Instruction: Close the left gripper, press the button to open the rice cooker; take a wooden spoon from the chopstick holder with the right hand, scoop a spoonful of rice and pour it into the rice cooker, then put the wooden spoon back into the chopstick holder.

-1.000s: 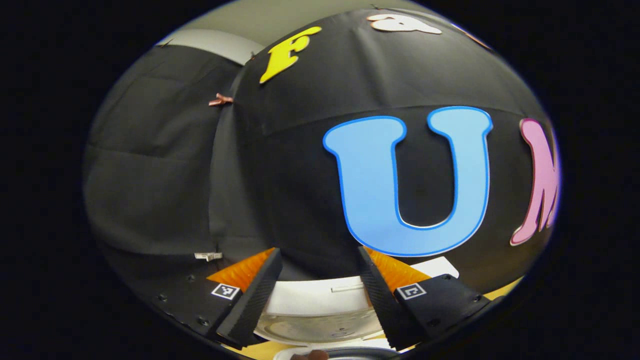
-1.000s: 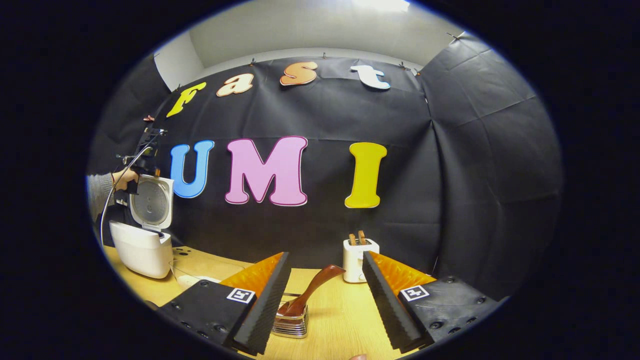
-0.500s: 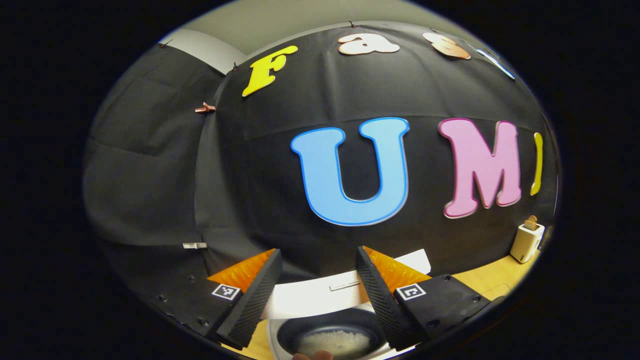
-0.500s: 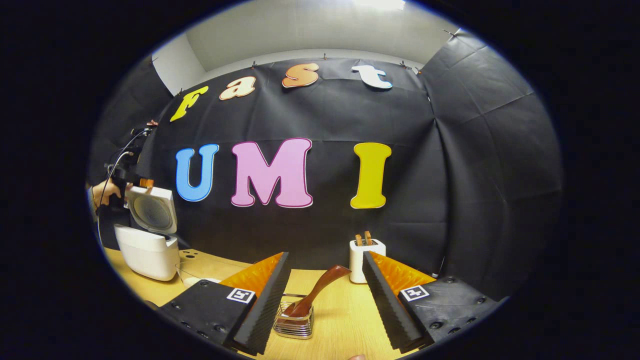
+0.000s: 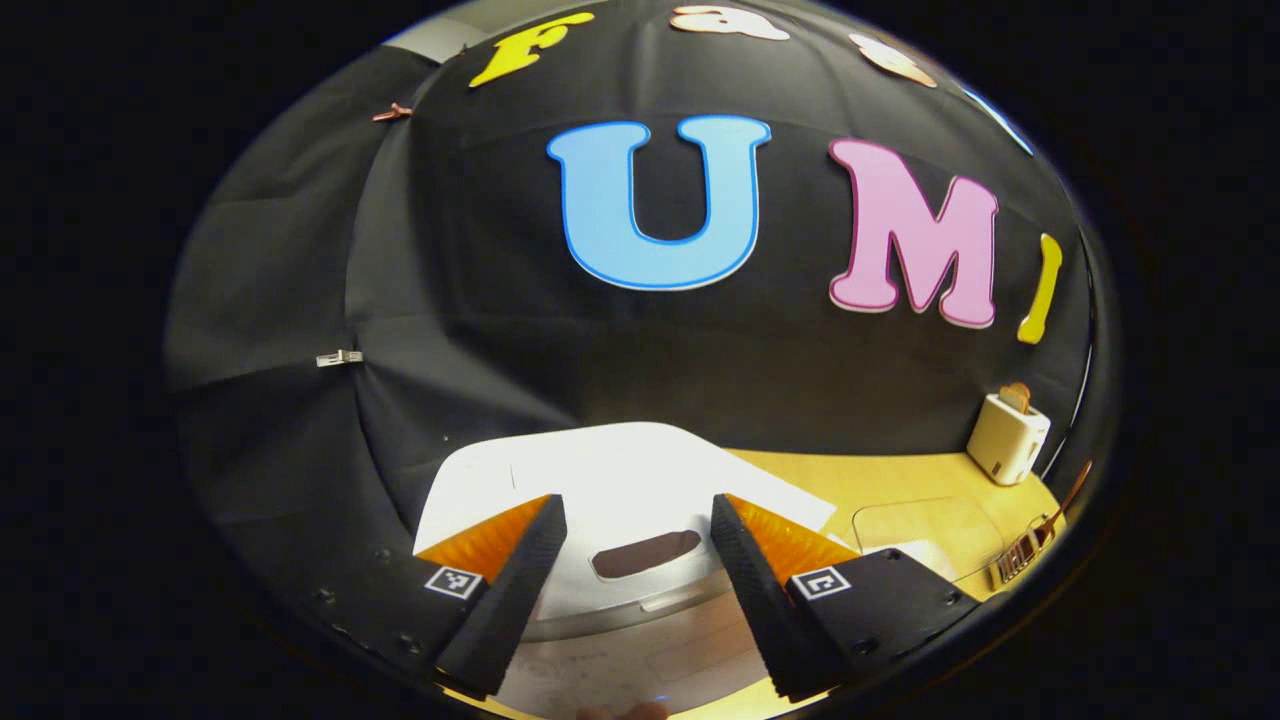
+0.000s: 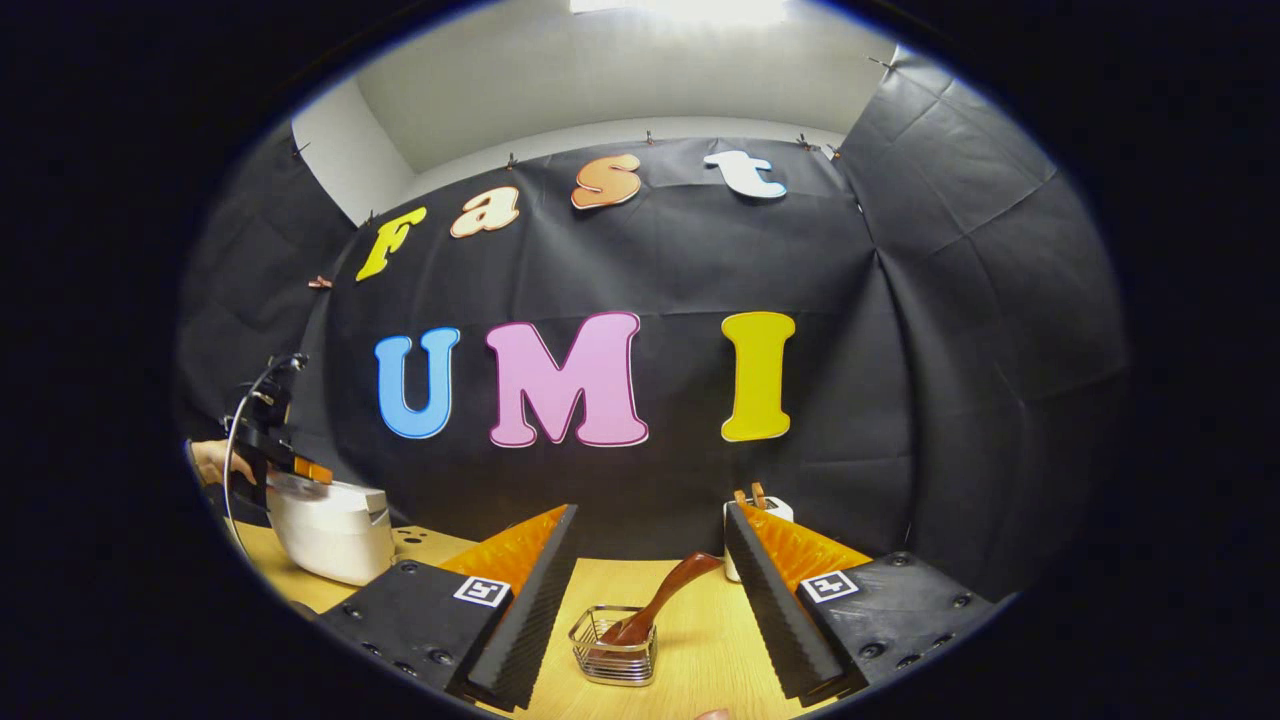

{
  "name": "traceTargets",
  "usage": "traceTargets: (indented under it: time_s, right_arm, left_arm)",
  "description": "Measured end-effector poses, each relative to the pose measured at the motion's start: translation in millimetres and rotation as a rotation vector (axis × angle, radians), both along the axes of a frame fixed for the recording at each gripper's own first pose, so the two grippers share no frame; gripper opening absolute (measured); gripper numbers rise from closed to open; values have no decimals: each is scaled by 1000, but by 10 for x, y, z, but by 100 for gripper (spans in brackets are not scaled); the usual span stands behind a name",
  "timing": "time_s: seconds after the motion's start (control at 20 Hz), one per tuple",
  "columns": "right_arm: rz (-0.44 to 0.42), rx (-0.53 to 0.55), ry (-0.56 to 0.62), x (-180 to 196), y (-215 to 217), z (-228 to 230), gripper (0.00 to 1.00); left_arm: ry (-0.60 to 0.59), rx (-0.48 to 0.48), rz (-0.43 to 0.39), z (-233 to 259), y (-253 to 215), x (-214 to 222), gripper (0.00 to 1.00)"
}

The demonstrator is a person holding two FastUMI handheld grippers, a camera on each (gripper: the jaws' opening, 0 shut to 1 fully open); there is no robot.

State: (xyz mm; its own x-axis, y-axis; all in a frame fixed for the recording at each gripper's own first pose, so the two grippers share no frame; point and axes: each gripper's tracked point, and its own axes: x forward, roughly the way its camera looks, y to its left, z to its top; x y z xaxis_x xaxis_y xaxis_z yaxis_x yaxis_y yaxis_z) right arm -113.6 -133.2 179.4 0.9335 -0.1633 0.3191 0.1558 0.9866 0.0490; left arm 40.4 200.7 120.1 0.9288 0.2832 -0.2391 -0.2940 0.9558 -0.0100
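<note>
At the near edge of the left gripper view, the left gripper [image 5: 628, 590] hangs above the closed white rice cooker [image 5: 610, 480], its jaws spread apart with nothing between them, the lid's dark oval window showing in the gap. Far left in the right gripper view, the same cooker sits shut on the pale wooden table [image 6: 700, 640]. The right gripper [image 6: 650, 610] is also spread wide and empty, with the brown wooden spoon [image 6: 665, 600] leaning in the wire chopstick holder [image 6: 612, 662] just ahead. To press well, the left fingers should first come together, then bear squarely down on the release button.
</note>
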Motion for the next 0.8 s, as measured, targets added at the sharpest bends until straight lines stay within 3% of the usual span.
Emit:
traceTargets:
  time_s: [0.25, 0.8]
  right_arm:
    - [4, 31, 12, 53, -60, -43, 88]
    - [37, 32, 13, 53, 77, -37, 88]
  left_arm:
    - [119, -22, -9, -228, -49, -49, 99]
    - [145, 12, -104, -202, -326, -142, 100]
